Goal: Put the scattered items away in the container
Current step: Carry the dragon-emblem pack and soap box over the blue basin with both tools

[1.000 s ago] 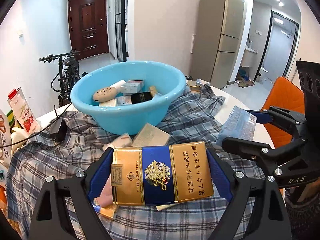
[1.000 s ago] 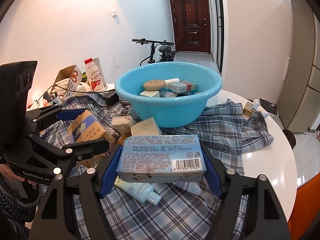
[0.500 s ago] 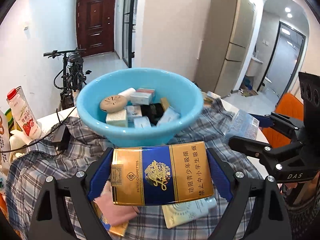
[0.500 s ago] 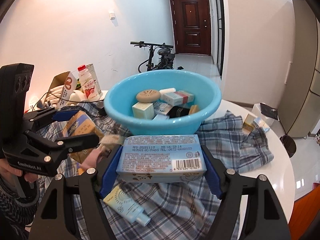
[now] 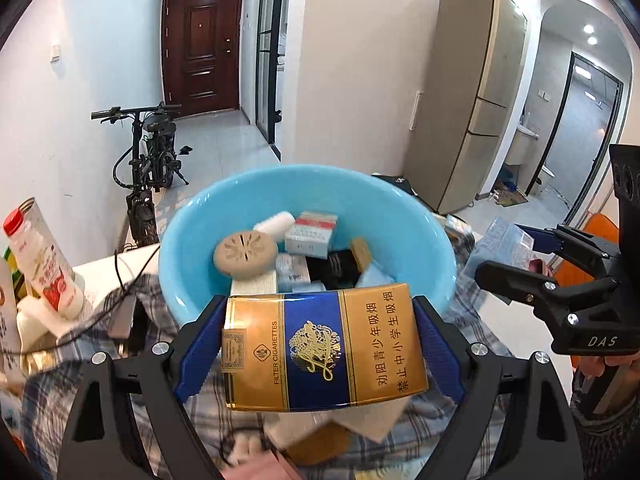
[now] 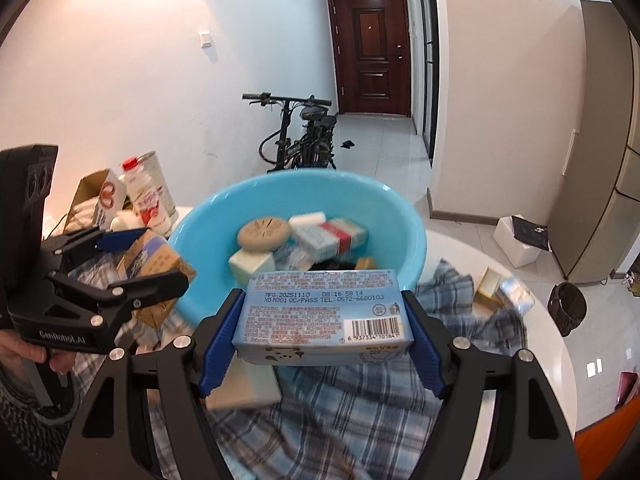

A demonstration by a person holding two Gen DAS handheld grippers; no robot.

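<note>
A: Basin first: the round light-blue plastic basin point(image 5: 432, 240) sits on a blue-and-white plaid cloth point(image 6: 360, 408) over the white round table point(image 6: 532, 344), already part full with a tan round slotted disc point(image 5: 245, 254), a red-and-white small carton point(image 5: 311, 233) and other little boxes.

B: And we hold two more. Our left gripper point(image 5: 320, 344) has its blue pads clamped on the short ends of a gold-and-blue glossy cigarette carton point(image 5: 324, 346), jaws wide because the box is wide. It hangs just at the near rim of the basin.

A: Our right gripper point(image 6: 322, 322) is closed the same way on a pale-blue printed packet with a barcode point(image 6: 322, 316), also at the near rim.

B: We judge both light. The carton looks stiff but slick, so the end grip suits it; squeezing harder would dent the card.

A: The packet seems softer, so it may sag or bow between the pads. We would keep hold at its ends.

B: Smaller strays lie on the cloth, among them a cream flat box point(image 6: 244, 384) under the right jaws.
</note>
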